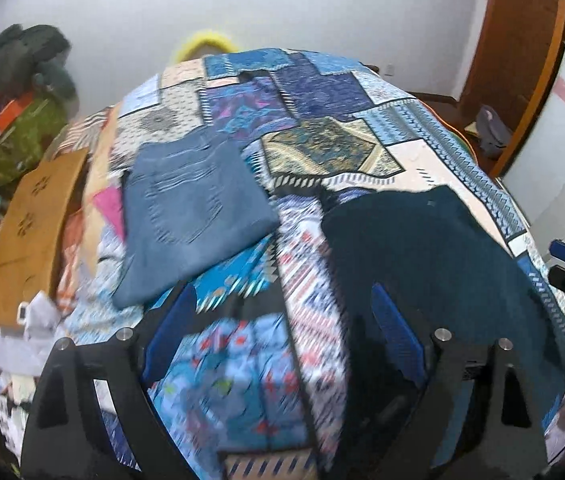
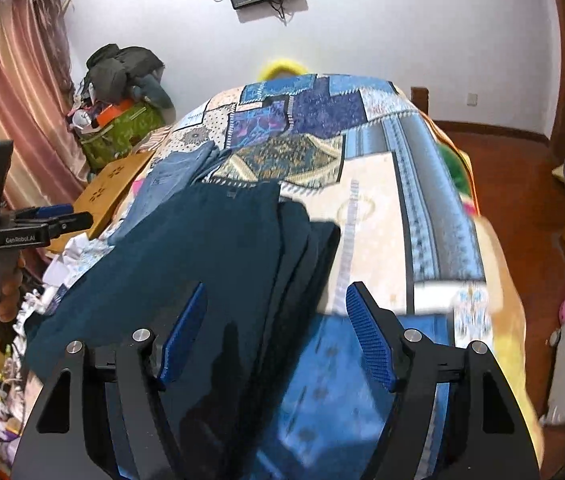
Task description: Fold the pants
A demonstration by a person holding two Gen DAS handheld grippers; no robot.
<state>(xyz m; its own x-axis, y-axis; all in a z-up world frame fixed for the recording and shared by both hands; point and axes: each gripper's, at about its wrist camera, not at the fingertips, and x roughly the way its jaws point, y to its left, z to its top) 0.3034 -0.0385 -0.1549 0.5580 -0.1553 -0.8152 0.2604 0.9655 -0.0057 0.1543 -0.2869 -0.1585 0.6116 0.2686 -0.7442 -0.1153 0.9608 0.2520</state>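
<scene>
On the bed's patchwork cover, I see the dark teal pants lying folded, their stacked layers showing along the right-hand side, where a strip of shadow borders them. To the right of that edge the cover is bare all the way to the bed's right side, beyond which red-brown floor opens out. At the far left a folded pair of light blue jeans rests apart from the teal pants, a strip of cover between them in the left wrist view. Past the bed's left edge stand a tan board and a heap of clutter with a green bag, so room is tight there.

My right gripper hangs over the near right part of the teal pants, tilted downward; its jaws are parted and grasp nothing, the blue pads clear of the cloth. My left gripper hovers above the cover just left of the pants, jaws spread wide and empty. In the right wrist view a hand clasps its handle.
</scene>
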